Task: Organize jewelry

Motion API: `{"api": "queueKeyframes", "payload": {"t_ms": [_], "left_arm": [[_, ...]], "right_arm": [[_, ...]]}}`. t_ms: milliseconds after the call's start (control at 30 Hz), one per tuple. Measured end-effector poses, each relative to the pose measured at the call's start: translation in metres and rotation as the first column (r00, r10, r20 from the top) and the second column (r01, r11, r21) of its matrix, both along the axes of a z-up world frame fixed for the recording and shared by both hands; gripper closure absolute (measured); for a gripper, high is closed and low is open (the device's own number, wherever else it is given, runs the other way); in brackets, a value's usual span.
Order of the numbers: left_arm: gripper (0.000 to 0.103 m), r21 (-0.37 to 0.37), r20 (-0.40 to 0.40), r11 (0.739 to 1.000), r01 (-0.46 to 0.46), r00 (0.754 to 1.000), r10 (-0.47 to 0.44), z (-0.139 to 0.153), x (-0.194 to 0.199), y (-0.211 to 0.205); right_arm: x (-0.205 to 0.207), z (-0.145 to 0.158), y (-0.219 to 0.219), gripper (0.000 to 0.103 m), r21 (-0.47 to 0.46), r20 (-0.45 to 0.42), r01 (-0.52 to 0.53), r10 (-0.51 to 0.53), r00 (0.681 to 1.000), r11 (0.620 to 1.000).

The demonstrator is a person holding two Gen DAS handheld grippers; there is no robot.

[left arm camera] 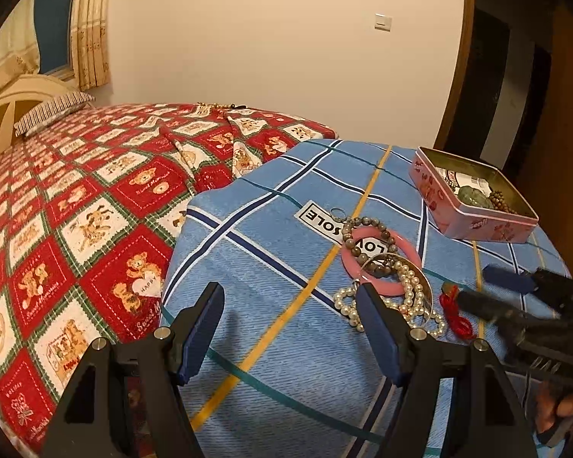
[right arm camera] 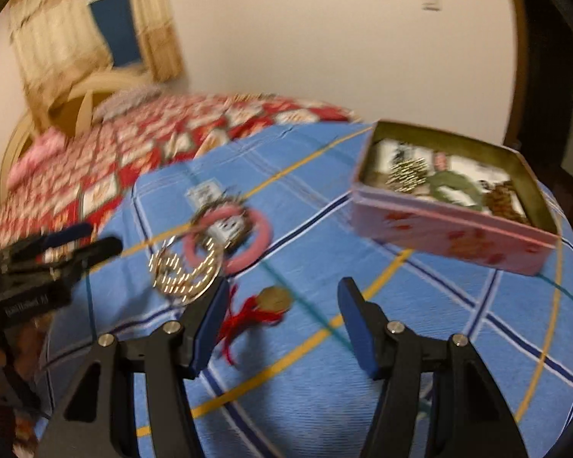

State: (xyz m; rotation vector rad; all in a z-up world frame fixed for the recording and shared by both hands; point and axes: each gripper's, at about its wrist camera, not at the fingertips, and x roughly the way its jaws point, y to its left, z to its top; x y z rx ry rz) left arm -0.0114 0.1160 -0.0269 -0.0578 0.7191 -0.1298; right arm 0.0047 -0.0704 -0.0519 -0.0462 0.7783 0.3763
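In the left wrist view, a heap of jewelry lies right of centre on a blue plaid cloth [left arm camera: 248,210]: a smooth pink bangle [left arm camera: 349,263], a bracelet of grey-brown round beads [left arm camera: 357,223] draped over it, a white pearl strand [left arm camera: 405,297] tangled with a thin silver hoop, and at the lower right a red knotted cord [left arm camera: 456,315]. In the upper right stands an open pink rectangular tin [left arm camera: 473,225] with beads and a green stone inside. The left gripper [left arm camera: 290,328] fills the bottom of the frame, angled down at the cloth, its blue-padded jaws wide apart and empty; the right-hand pad overlaps the pearls in the picture. The right gripper [left arm camera: 492,286], blurred, reaches in from the right edge just beside the cord.

The right wrist view is smeared. The pink bangle [right arm camera: 261,229] and pearl strand [right arm camera: 183,271] sit centre left, the tin [right arm camera: 450,233] upper right. The right gripper [right arm camera: 282,320] stands open and empty, with a gold coin-like pendant on red cord [right arm camera: 273,299] between its pads, untouched. The left gripper [right arm camera: 82,238] shows at the left edge.
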Motion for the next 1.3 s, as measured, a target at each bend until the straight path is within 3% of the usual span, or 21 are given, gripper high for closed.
{"api": "queueKeyframes", "payload": {"t_ms": [167,233,300,367,500,633,800,967,1033,1233,1300], "left_arm": [[0.032,0.001,-0.007,1.000,0.003,1.000,-0.003,-0.001,0.000,-0.001],[0.032,0.003,-0.010,1.000,0.005,1.000,-0.005,-0.001,0.001,-0.002],[0.032,0.001,-0.012,1.000,0.009,1.000,-0.009,-0.001,0.001,-0.002],[0.032,-0.004,-0.013,1.000,0.014,1.000,-0.014,-0.001,0.002,-0.002],[0.032,-0.020,-0.015,0.999,0.036,0.999,-0.036,0.000,0.003,-0.004],[0.032,-0.045,-0.028,0.996,0.082,0.996,-0.083,0.000,0.008,-0.013],[0.033,-0.066,-0.090,0.986,0.153,0.983,-0.159,-0.007,0.024,-0.030],[0.042,-0.046,-0.124,0.986,0.163,0.978,-0.168,-0.009,0.036,-0.043],[0.064,-0.030,-0.159,0.985,0.168,0.972,-0.170,-0.014,0.042,-0.049],[0.095,-0.072,-0.170,0.977,0.202,0.962,-0.212,-0.017,0.045,-0.052],[0.098,-0.088,-0.155,0.975,0.204,0.964,-0.216,-0.015,0.043,-0.049]], "right_arm": [[0.008,-0.015,0.018,0.042,-0.071,-0.079,-0.058,0.052,0.996,0.996],[0.007,-0.015,0.017,0.051,-0.053,-0.090,-0.080,0.075,0.993,0.995],[0.006,-0.015,0.016,0.076,-0.043,-0.090,-0.087,0.083,0.992,0.995],[0.005,-0.015,0.014,0.089,-0.018,-0.098,-0.107,0.105,0.990,0.994],[0.001,-0.012,0.008,0.092,0.036,-0.092,-0.098,0.101,0.991,0.995],[0.000,-0.004,-0.015,0.092,0.148,-0.058,-0.045,0.054,0.997,0.988],[-0.003,0.001,-0.031,0.092,0.170,-0.016,0.029,-0.026,1.000,0.985],[0.000,0.004,-0.038,0.092,0.186,-0.005,0.066,-0.066,0.998,0.980],[-0.002,0.004,-0.038,0.092,0.183,-0.002,0.066,-0.066,0.998,0.981],[-0.002,0.005,-0.037,0.092,0.177,0.005,0.066,-0.068,0.998,0.982],[-0.002,0.006,-0.037,0.092,0.183,0.010,0.070,-0.073,0.997,0.981]]}}
